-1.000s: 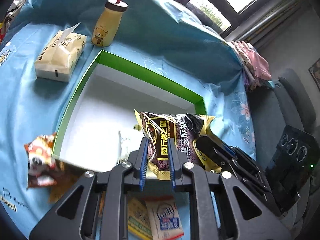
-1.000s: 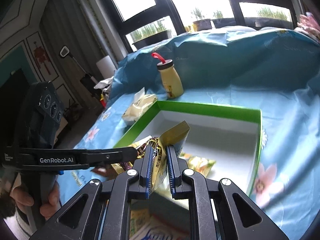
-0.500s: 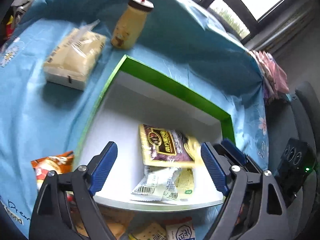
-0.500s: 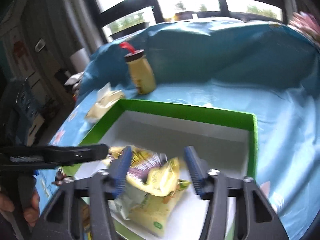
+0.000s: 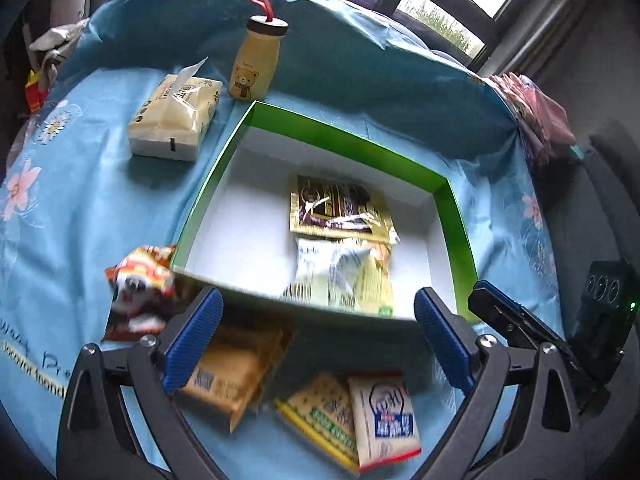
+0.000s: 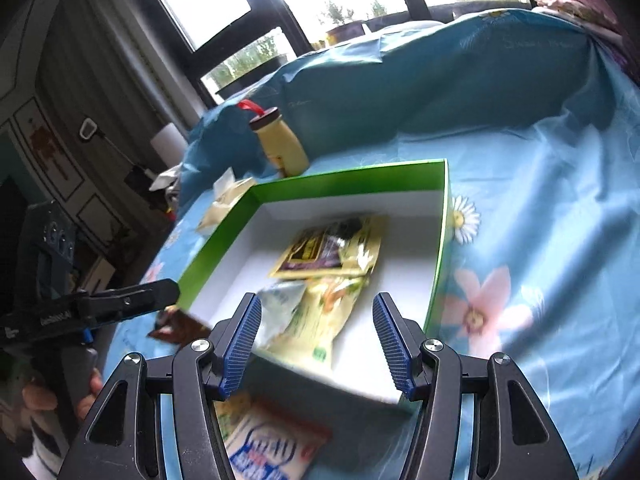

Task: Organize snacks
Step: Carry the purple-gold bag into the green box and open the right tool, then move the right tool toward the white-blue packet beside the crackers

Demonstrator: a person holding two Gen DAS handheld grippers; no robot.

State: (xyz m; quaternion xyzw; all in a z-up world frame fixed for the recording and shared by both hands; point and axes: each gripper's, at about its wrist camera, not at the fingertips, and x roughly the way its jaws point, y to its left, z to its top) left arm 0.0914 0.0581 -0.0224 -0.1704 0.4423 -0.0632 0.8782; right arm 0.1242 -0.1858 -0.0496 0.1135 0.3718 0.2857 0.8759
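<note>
A green box [image 5: 344, 140] with a white inside holds a dark gold-edged snack packet [image 5: 340, 210] lying flat and pale green-white packets [image 5: 344, 276] below it. The box [image 6: 438, 240] and dark packet [image 6: 324, 250] also show in the right wrist view. My left gripper [image 5: 316, 340] is open and empty, above the box's near wall. My right gripper [image 6: 316, 344] is open and empty over the box's near corner. Loose snacks lie in front of the box: a red-orange packet [image 5: 138, 288], a tan packet [image 5: 228, 376], a green-yellow packet [image 5: 320, 416] and a white-red packet [image 5: 386, 412].
A tissue pack [image 5: 176, 120] and a yellow bear bottle [image 5: 256, 64] stand beyond the box's far left corner on the blue flowered cloth [image 5: 80, 200]. Pink cloth [image 5: 536, 108] lies at the table's far right. The other gripper's body [image 6: 100, 308] shows at left.
Both grippers, shut on the dark packet a second ago, opened and released it. It now lies flat in the box. Both grippers have pulled back toward the near edge.
</note>
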